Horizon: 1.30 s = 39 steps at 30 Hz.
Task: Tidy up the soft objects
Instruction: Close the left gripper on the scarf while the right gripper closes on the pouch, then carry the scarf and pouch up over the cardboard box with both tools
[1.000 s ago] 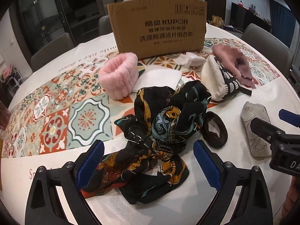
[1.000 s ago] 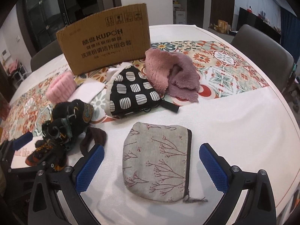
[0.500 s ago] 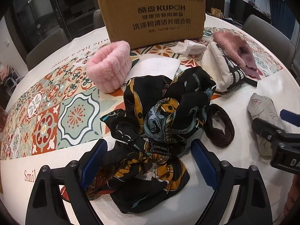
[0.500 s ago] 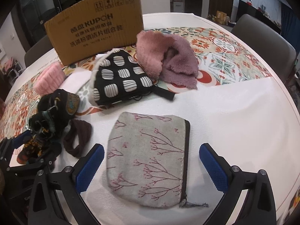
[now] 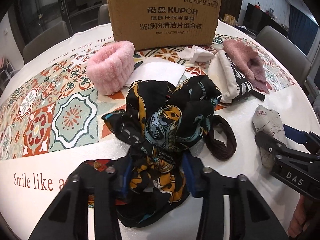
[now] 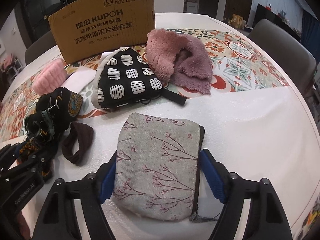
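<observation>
My left gripper (image 5: 157, 175) is shut on the near part of a crumpled black, gold and teal scarf (image 5: 170, 116) on the table. My right gripper (image 6: 158, 178) is shut on a grey zip pouch with pink branch print (image 6: 160, 164), its blue pads against both sides. That pouch also shows in the left wrist view (image 5: 268, 128), and the scarf in the right wrist view (image 6: 52, 116). A dark brown hair band (image 5: 220, 140) lies right of the scarf.
A cardboard box (image 5: 164, 20) stands at the back. In front lie a pink fluffy band (image 5: 111, 69), white cloths (image 5: 158, 72), a black-and-white patterned pouch (image 6: 128, 80) and a mauve towel (image 6: 180, 58). Chairs ring the round table (image 6: 250, 124).
Both grippers moved forward and closed: the left onto the scarf, the right onto the grey pouch. Both were open before.
</observation>
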### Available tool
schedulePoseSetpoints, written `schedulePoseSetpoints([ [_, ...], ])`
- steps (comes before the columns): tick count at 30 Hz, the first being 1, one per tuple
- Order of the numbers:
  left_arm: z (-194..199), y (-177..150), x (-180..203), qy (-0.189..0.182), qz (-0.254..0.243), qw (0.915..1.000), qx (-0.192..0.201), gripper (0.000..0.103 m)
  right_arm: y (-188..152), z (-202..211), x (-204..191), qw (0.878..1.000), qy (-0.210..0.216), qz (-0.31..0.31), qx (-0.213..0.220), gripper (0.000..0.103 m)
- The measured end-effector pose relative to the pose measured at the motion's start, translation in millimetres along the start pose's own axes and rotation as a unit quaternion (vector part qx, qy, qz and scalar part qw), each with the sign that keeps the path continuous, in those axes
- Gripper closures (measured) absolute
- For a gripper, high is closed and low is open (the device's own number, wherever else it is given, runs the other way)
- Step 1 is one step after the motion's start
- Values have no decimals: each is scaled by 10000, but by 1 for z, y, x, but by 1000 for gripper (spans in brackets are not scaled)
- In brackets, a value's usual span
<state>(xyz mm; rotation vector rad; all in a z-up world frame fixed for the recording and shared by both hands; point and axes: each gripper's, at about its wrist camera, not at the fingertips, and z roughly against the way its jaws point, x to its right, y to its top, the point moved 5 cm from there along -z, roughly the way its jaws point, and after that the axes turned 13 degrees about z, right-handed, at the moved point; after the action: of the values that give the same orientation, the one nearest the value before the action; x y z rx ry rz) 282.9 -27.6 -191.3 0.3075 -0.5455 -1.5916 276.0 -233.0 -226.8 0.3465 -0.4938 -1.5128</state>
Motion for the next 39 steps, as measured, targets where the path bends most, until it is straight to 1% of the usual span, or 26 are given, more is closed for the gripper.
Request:
schedulePoseSetpoints([
  [2, 1, -1, 1, -106, 48, 9999, -39, 73, 1, 1, 0, 10000, -5, 45, 22, 41],
  [3, 2, -2, 2, -148, 60, 9999, -54, 75, 1, 2, 0, 10000, -16, 60, 46, 43],
  [7, 6, -4, 4, -227, 95, 9997, -59, 76, 4, 5, 1, 9999, 32, 128, 98, 53],
  [11, 18, -3, 5, -299, 136, 9994, 56, 76, 9, 14, 0, 9993, 89, 203, 296, 69],
  [13, 23, -2, 5, -308, 151, 9994, 112, 76, 10, 17, -3, 9990, 181, 234, 328, 73],
  [17, 33, -2, 6, -303, 136, 9992, 223, 76, 11, 19, -4, 9986, 282, 237, 390, 83],
  [21, 40, -4, 6, -322, 199, 9989, 279, 76, 11, 21, -7, 9979, 406, 282, 412, 87],
  [24, 48, -3, 5, -339, 238, 9985, 371, 76, 11, 26, -9, 9975, 450, 299, 449, 87],
  [27, 57, 2, 6, -373, 224, 9978, 497, 77, 15, 35, -10, 9969, 432, 317, 577, 87],
  [31, 74, 13, 7, -444, 143, 9958, 784, 78, 23, 50, -11, 9957, 440, 319, 753, 87],
  [39, 107, 39, 11, -553, 29, 9881, 1432, 79, 48, 81, -12, 9905, 482, 273, 1260, 87],
])
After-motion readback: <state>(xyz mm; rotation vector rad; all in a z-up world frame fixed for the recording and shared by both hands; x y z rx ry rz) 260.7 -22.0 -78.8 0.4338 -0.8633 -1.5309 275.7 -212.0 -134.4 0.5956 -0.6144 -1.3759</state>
